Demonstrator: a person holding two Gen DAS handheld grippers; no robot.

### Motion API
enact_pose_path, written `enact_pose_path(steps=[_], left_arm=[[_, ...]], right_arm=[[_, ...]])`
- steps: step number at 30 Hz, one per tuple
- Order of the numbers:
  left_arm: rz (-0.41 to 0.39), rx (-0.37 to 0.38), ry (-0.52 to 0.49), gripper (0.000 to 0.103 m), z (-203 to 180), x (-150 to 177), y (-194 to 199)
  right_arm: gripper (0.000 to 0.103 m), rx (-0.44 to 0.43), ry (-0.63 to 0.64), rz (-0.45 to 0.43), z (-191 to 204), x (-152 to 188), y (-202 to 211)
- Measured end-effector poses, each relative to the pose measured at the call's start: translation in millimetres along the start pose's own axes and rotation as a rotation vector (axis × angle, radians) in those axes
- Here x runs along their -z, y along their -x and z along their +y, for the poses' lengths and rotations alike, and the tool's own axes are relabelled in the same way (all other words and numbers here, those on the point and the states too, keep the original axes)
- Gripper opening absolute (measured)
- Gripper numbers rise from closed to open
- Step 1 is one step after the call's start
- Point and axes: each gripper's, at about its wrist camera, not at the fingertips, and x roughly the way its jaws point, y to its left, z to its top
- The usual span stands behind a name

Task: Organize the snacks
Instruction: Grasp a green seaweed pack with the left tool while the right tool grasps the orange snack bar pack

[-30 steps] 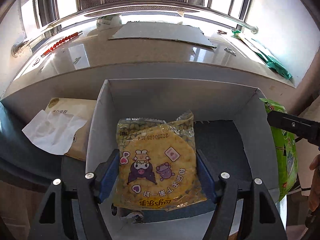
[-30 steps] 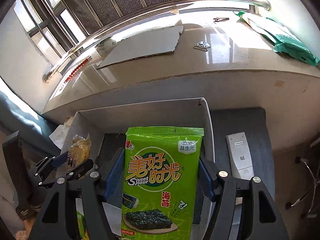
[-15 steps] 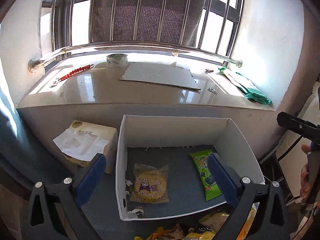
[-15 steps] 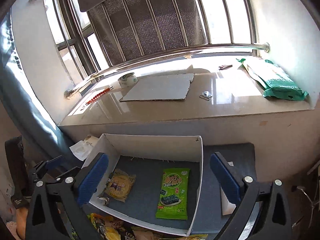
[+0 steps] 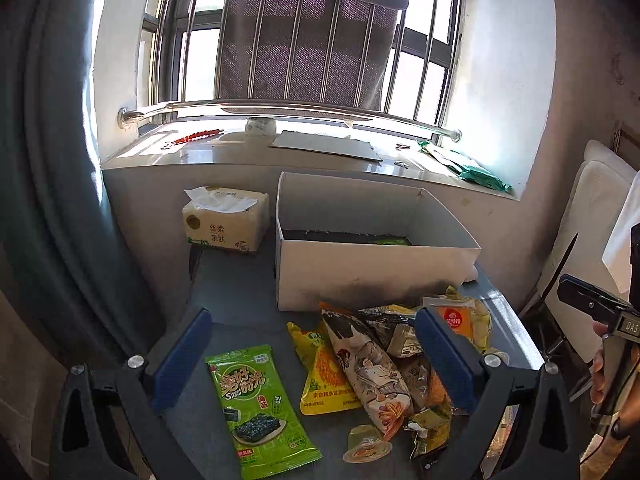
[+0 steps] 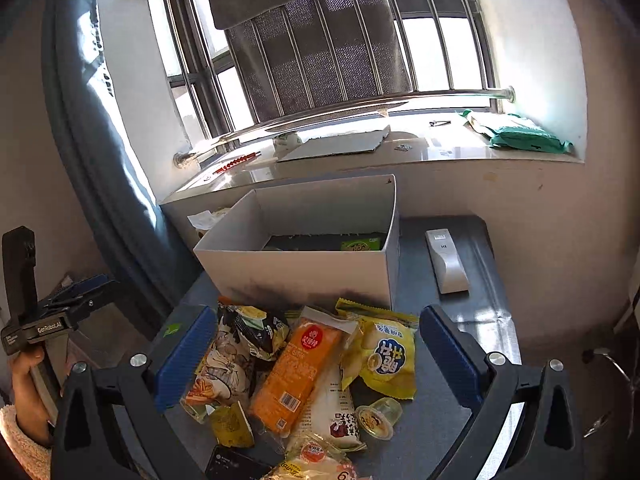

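Note:
A white cardboard box (image 5: pixel 372 276) (image 6: pixel 304 272) stands on the grey table; a green seaweed packet (image 6: pixel 360 244) shows inside it by the right wall. In front of the box lies a pile of snacks. My left gripper (image 5: pixel 316 356) hangs open above a green seaweed packet (image 5: pixel 260 408), a yellow packet (image 5: pixel 326 376) and a patterned cone packet (image 5: pixel 372 372). My right gripper (image 6: pixel 316 356) hangs open above an orange packet (image 6: pixel 296 372), a yellow packet (image 6: pixel 390 356) and a jelly cup (image 6: pixel 376 416). Neither gripper holds anything.
A tissue pack (image 5: pixel 224 220) sits left of the box, a white remote (image 6: pixel 446 260) right of it. The windowsill (image 5: pixel 240 152) behind carries a cardboard sheet, a tape roll and a green bag. A dark curtain (image 5: pixel 52 200) hangs at left. A person's hand (image 6: pixel 28 396) holds the left gripper.
Both grippers let go of their packets in the box, opened wide and drew back, so the snack pile in front of the box has come under them.

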Motion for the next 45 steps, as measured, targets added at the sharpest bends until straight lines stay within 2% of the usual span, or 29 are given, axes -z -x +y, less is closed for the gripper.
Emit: enact_pose_path(steps=[4, 8, 12, 15, 17, 23, 27, 29, 30, 31, 32, 35, 37, 40, 45], left_arm=[[0.010, 0.025, 0.072, 0.103, 4, 52, 19], [0.020, 0.041, 0.073, 0.103, -1, 79, 32], [0.017, 0.058, 0.075, 0.103, -3, 84, 34], [0.025, 0.055, 0.080, 0.103, -5, 84, 31], [0.030, 0.051, 0.072, 0.103, -5, 85, 29], [0.044, 0.046, 0.096, 0.103, 4, 91, 25], [0.048, 0.050, 0.109, 0.103, 10, 93, 24], [0.055, 0.047, 0.110, 0.103, 13, 94, 23], [0.056, 0.043, 0.111, 0.103, 14, 94, 22], [0.061, 0.038, 0.112, 0.103, 15, 95, 21], [0.065, 0.035, 0.112, 0.103, 16, 96, 20], [0.079, 0.024, 0.116, 0.103, 20, 96, 14], [0.092, 0.014, 0.116, 0.103, 21, 96, 9], [0.110, 0.015, 0.120, 0.103, 23, 94, 0], [0.143, 0.000, 0.117, 0.103, 24, 91, -15]], right_arm=[[0.103, 0.091, -0.041, 0.044, 2, 58, 9], [0.103, 0.117, 0.017, 0.145, 12, 86, 0], [0.103, 0.104, 0.044, 0.171, 23, 80, -20], [0.103, 0.143, 0.061, 0.226, 32, 71, -50], [0.103, 0.149, 0.071, 0.231, 37, 66, -67], [0.103, 0.248, 0.045, 0.356, 44, 55, -125], [0.103, 0.302, 0.091, 0.378, 53, 54, -149], [0.081, 0.319, 0.124, 0.386, 58, 55, -157], [0.079, 0.336, 0.134, 0.383, 59, 55, -157], [0.071, 0.331, 0.142, 0.371, 60, 53, -155], [0.068, 0.314, 0.139, 0.370, 60, 52, -152], [0.051, 0.261, 0.112, 0.337, 54, 45, -135], [0.028, 0.221, 0.086, 0.311, 50, 38, -121], [0.017, 0.171, 0.063, 0.304, 45, 31, -111], [0.014, 0.045, 0.001, 0.248, 32, 21, -91]])
